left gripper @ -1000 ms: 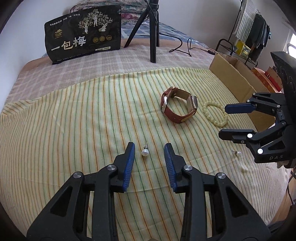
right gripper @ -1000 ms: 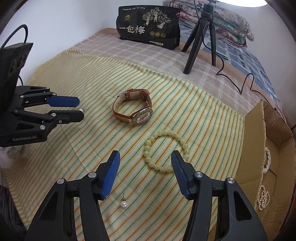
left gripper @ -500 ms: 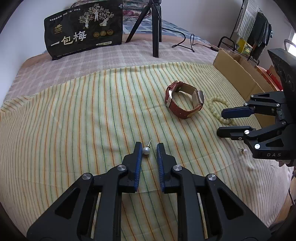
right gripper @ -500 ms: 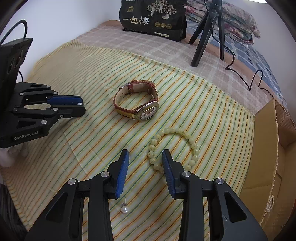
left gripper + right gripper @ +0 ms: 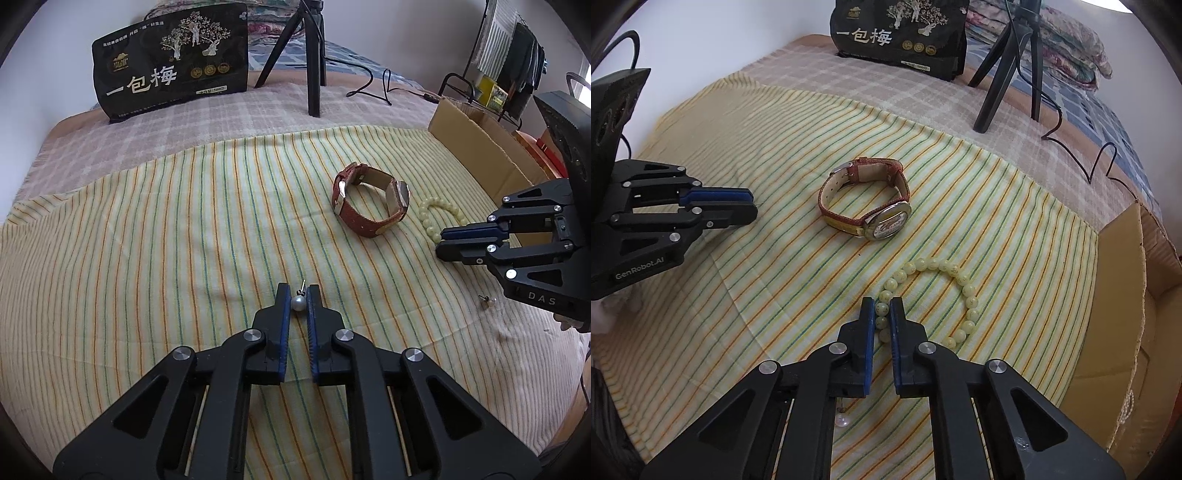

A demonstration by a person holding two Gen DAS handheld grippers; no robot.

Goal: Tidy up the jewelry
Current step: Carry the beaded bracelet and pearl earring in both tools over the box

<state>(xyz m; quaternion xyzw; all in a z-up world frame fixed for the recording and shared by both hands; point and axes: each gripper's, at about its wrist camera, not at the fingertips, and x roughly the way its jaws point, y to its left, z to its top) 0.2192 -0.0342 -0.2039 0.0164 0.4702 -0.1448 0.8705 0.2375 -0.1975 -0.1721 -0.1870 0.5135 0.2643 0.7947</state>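
My left gripper (image 5: 297, 295) is shut on a pearl earring (image 5: 297, 302) down on the striped cloth; it also shows at the left of the right wrist view (image 5: 753, 210). My right gripper (image 5: 882, 310) is shut on the pale yellow bead bracelet (image 5: 960, 284), pinching its left side on the cloth; it shows at the right of the left wrist view (image 5: 441, 245). A brown-strap watch (image 5: 369, 206) (image 5: 868, 206) lies between the two grippers. A second pearl earring (image 5: 842, 421) (image 5: 487, 302) lies under my right gripper.
An open cardboard box (image 5: 1123, 295) (image 5: 480, 147) with pearl strings (image 5: 1128, 406) inside stands at the right edge of the cloth. A black tripod (image 5: 314, 55) and a black printed bag (image 5: 170, 62) stand at the back.
Both grippers moved forward and closed: the left one onto the pearl earring, the right one onto the bead bracelet.
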